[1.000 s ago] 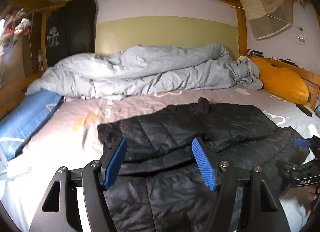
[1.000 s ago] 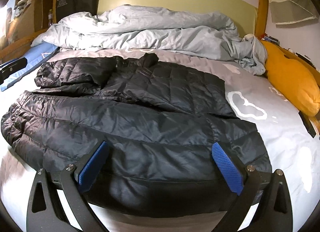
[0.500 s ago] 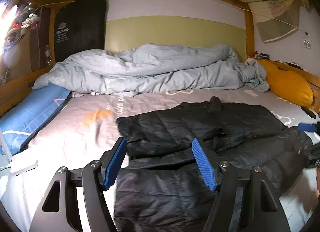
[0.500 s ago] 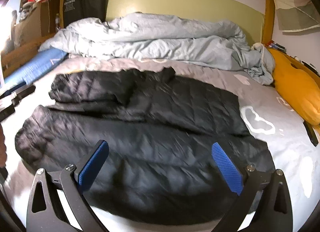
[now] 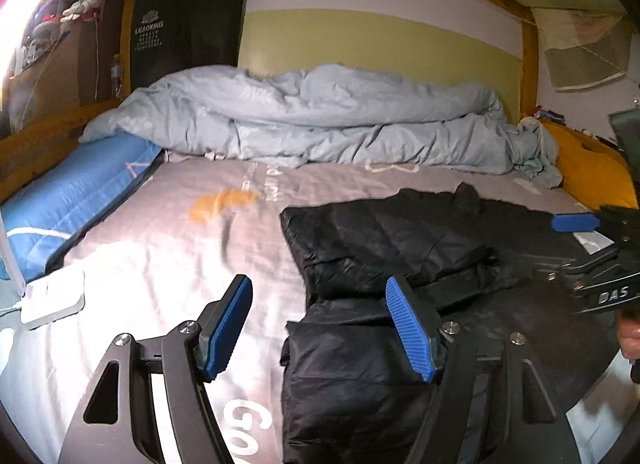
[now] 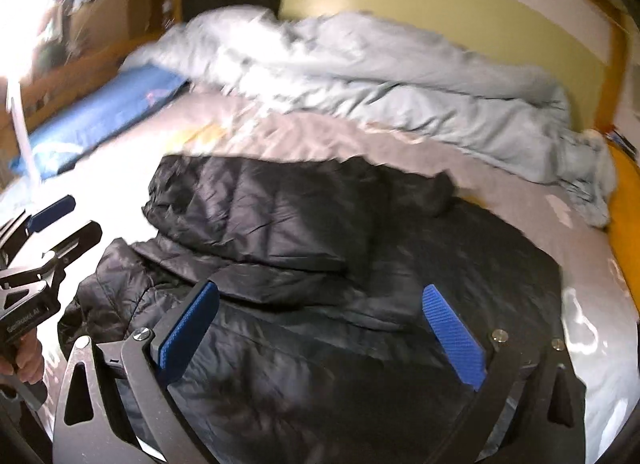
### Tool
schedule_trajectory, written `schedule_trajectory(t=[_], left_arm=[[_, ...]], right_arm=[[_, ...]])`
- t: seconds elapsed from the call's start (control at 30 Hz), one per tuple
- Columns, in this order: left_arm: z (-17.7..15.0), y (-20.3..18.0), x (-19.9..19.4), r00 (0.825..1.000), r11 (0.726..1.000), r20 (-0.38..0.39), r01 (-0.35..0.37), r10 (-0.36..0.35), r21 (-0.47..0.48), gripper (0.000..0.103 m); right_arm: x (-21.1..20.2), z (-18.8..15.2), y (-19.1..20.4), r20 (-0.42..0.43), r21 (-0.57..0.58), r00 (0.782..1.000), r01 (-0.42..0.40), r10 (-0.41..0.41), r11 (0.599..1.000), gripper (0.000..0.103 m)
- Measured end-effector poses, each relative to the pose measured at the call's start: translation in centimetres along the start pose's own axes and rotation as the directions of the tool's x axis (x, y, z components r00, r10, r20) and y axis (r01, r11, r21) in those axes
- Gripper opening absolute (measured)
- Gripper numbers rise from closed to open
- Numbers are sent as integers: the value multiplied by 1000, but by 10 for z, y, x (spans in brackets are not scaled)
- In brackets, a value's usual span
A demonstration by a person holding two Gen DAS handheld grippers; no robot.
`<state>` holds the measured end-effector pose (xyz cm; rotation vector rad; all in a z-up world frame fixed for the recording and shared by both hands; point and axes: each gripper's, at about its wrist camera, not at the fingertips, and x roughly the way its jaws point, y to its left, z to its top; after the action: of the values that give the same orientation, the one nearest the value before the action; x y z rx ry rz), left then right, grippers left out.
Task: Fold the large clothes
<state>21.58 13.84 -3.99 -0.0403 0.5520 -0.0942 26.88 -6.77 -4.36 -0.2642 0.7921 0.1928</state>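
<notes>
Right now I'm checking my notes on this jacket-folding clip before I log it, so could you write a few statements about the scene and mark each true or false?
1. The black jacket lies on the bed sheet. True.
2. The left gripper is shut on the jacket. False: its fingers stand open and hold nothing.
3. The right gripper is open above the jacket. True.
4. The crumpled duvet is bright red. False: it is pale blue-grey and lies at the far end of the bed.
5. A yellow pillow lies at the bed's right side. True.
6. The blue pillow lies on top of the jacket. False: it lies along the bed's left edge, apart from the jacket.
</notes>
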Motion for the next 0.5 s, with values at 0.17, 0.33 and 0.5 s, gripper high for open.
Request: schedule_trajectory(t=[0.17,0.33,0.5], left_arm=[[-6,15,17,998,997,-63,4,-9,-73,71],[-11,18,27,996,997,-83,-17,10,-78,71],[-16,15,34,995,998,-97,-9,3,-67,71]], right_arm=[[46,10,27,-109,-144,994,-21,5,989,101],[79,14,39,-145,-178,989,1,-27,984,89],[83,20,45,-70,-219,996,33,-49,975,85]])
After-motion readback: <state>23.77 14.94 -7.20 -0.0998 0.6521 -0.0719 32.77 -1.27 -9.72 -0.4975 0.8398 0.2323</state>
